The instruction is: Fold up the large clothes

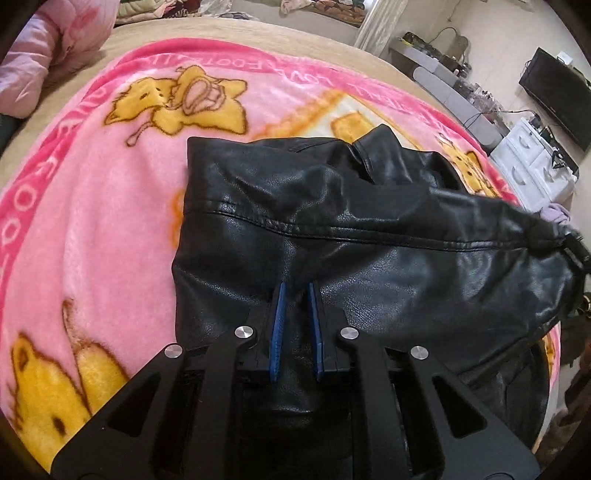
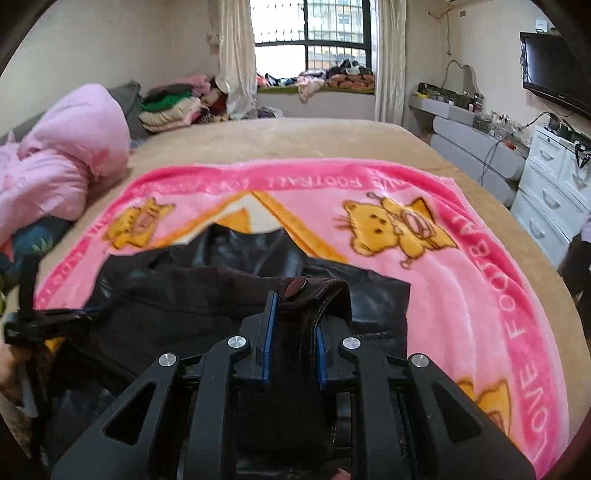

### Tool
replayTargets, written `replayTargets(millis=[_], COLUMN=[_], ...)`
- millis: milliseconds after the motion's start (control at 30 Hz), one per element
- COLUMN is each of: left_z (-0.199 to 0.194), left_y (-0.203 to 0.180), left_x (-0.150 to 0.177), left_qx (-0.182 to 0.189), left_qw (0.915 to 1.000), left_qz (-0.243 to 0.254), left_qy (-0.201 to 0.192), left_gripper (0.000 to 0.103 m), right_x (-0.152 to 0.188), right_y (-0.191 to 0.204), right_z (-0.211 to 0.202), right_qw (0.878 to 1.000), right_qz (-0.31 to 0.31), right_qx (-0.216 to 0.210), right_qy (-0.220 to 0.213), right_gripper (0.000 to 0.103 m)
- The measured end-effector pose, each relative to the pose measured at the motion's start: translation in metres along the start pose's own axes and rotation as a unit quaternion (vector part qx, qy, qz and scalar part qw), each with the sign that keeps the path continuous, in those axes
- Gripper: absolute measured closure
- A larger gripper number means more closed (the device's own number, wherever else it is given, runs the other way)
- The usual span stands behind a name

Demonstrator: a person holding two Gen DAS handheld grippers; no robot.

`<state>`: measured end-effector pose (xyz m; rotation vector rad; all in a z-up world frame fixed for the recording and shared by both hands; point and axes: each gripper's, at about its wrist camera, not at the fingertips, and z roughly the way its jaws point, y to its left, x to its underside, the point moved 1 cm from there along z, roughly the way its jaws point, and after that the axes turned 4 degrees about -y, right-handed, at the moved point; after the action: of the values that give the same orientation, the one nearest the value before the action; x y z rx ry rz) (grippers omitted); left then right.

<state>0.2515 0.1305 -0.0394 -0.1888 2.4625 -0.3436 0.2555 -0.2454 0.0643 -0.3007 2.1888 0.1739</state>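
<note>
On the far left of the bed (image 2: 332,136) a bunched pink quilt (image 2: 62,158) lies against the left edge, with a stack of folded clothes (image 2: 170,107) behind it near the far left corner. A pink cartoon blanket (image 1: 92,206) is spread over the tan bed cover, its far edge short of the bed's far edge.

The black leather jacket (image 1: 332,236) lies on the blanket, toward the near edge of the bed, with its collar pointing to the far side and a sleeve stretched to the right. The left gripper (image 1: 296,295) is closed on a fold of the jacket near its lower hem; leather is pinched up between the blue pads (image 1: 280,314).

Further right, the right gripper (image 2: 295,306) is clamped on the jacket's sleeve cuff (image 2: 314,291); the cuff, with its round snap button, sticks up between the fingers. In the left wrist view that sleeve end is lifted off the blanket near the bed's right edge.

Beyond the right edge of the bed stand a grey dressing table (image 2: 469,125), a white chest of drawers (image 2: 550,177) and a wall-mounted television (image 2: 554,70). A barred window (image 2: 310,33) sits behind the far edge.
</note>
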Motion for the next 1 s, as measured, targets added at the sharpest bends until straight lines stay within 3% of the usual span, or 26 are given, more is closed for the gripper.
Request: replayTargets(millis=[133,200,267,300,400,467,567,733,933,1000], left_z=[0.001,0.001,0.0,0.0,0.0,0.0,0.0,0.0,0.0,0.0], left_y=[-0.001,0.0,-0.001,-0.002,-0.005,-0.005,-0.006,-0.005,-0.003,-0.002], left_x=[-0.001,-0.002,-0.001,-0.001,-0.001,0.0,-0.001,-0.001,-0.001,-0.002], left_qx=[0.001,0.003,0.002,0.0,-0.008,-0.01,-0.012,-0.006,-0.001,0.003], left_qw=[1.0,1.0,1.0,1.0,0.9999,0.9999,0.9999,1.0,1.0,1.0], left_qz=[-0.001,-0.004,-0.004,-0.002,0.006,0.006,0.006,0.002,0.0,-0.003], left_qy=[0.001,0.004,0.003,0.002,-0.001,-0.002,-0.001,0.001,0.002,0.004], left_gripper=[0.096,0.096,0.096,0.096,0.096,0.096,0.096,0.096,0.096,0.096], right_x=[0.01,0.015,0.018,0.019,0.013,0.007,0.001,0.004,0.032,0.039], right_y=[-0.002,-0.003,-0.004,-0.003,0.002,0.009,0.03,0.058,0.049,0.044], right_z=[0.013,0.016,0.015,0.012,-0.004,-0.004,0.018,0.064,0.112,0.119], right_qw=[1.0,0.999,0.998,0.997,0.997,0.998,0.999,0.997,0.99,0.99], right_qz=[-0.002,-0.003,-0.003,-0.007,-0.015,-0.006,-0.012,-0.024,-0.013,0.002], right_qx=[0.012,0.018,0.036,0.049,0.074,0.056,0.02,0.015,0.03,0.024], right_qy=[0.026,0.045,0.059,0.058,0.026,0.016,0.033,0.072,0.136,0.138], right_gripper=[0.086,0.078,0.044,0.043,0.042,0.042,0.042,0.042,0.044,0.044])
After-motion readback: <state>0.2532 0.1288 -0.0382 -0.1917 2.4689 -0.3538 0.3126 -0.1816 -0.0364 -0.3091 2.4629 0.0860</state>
